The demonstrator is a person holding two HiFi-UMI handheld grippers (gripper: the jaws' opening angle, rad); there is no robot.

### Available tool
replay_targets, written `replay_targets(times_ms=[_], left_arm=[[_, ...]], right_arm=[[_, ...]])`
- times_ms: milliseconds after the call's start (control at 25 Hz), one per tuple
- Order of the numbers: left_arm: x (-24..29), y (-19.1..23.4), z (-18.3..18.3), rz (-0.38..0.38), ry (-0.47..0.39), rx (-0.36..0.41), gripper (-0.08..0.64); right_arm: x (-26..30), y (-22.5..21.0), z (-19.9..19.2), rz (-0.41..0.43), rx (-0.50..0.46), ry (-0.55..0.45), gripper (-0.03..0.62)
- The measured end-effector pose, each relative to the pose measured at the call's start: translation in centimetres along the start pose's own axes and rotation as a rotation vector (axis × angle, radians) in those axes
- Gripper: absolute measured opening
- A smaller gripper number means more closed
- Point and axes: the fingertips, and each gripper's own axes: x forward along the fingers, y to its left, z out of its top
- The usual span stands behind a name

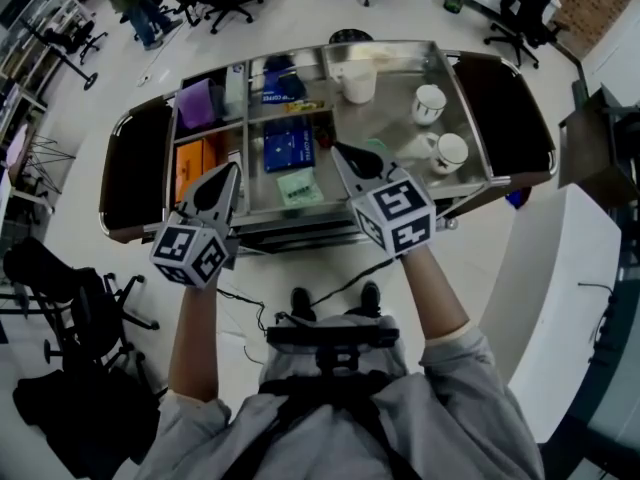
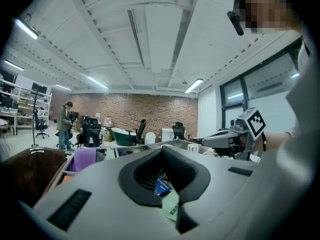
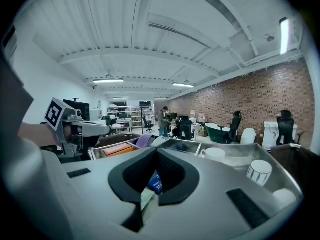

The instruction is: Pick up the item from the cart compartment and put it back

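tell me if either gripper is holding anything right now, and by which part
Nothing is held: the left gripper and the right gripper both have jaws shut together, empty, over the cart's near side.

Bright, even light; fisheye-warped edges

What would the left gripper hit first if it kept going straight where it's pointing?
Likely the far side of the cart. The shut left gripper points almost level, so it seems to pass above the blue box toward the dark blue pack behind. Depth is unclear.
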Motion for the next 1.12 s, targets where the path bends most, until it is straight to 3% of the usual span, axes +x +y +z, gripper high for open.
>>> replay_targets(times_ms=[480, 960, 1120], left_arm=[[9.7, 2.7, 2.0, -0.09, 0.104, 0.102, 0.005], [19.1, 4.5, 0.1, -0.233, 0.355, 0.22, 0.005], [21.2, 4.7, -1.9, -0.333, 0.48, 0.254, 0.145]], right_arm=[[7.6, -3.7, 3.3, -0.028, -0.071, 0.063, 0.009], [13.1, -8.1, 2.8, -0.047, -0.104, 0.168, 0.009], [14.2, -9.2, 2.7, -0.049, -0.102, 0.185, 0.009]])
